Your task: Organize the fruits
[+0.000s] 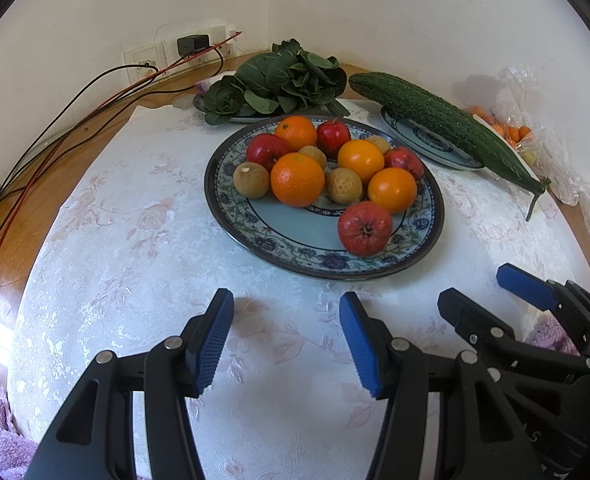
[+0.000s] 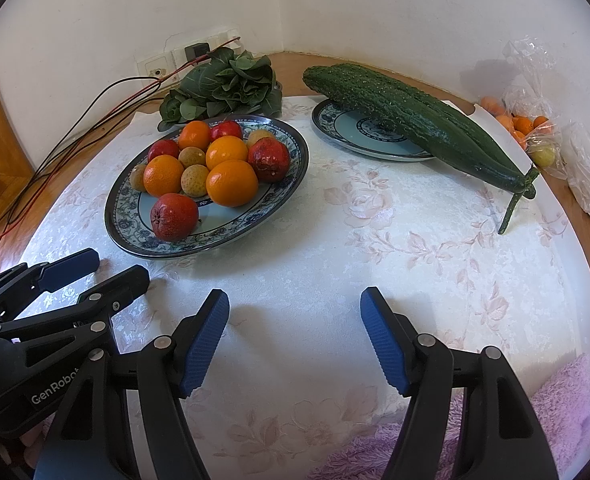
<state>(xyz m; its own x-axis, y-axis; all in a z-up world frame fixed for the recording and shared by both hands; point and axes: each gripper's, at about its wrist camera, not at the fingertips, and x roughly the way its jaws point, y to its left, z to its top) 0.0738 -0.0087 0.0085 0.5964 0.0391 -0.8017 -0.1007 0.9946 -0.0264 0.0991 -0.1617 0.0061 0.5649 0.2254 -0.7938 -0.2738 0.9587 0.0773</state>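
A blue-patterned plate (image 1: 295,226) (image 2: 225,216) holds several oranges (image 1: 297,179) (image 2: 231,182), several red fruits (image 1: 365,228) (image 2: 174,217) and several small brown round fruits (image 1: 251,179) (image 2: 194,179). My left gripper (image 1: 286,297) hovers over the tablecloth just in front of the plate, open with nothing between its blue pads. In the right wrist view the left gripper (image 2: 115,266) shows at the lower left. My right gripper (image 2: 294,294) (image 1: 479,283) stands open and empty beside it, to the right of the plate.
Two long cucumbers (image 1: 451,124) (image 2: 415,120) lie across a smaller plate (image 1: 427,138) (image 2: 359,130) at the back right. Leafy greens (image 1: 279,80) (image 2: 223,84) sit behind the fruit plate. Plastic bags with small oranges (image 1: 515,132) (image 2: 527,124) lie far right. Cables (image 1: 55,128) trail left from wall sockets.
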